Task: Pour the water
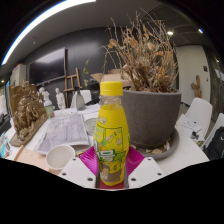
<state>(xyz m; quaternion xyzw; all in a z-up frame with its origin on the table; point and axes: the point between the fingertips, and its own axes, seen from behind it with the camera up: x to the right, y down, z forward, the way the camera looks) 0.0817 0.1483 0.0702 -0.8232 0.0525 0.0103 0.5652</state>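
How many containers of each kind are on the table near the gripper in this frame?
Yellow bottles with orange cap: 1, between the gripper fingers, pink pads at its base
Grey plant pots holding dried plants: 1, beyond the bottle
White cups: 1, beside the fingers
Total: 3

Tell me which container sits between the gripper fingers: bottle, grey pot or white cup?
The yellow bottle with the orange cap, between the pink pads. The grey plant pot stands behind it; the white cup sits off to its side.
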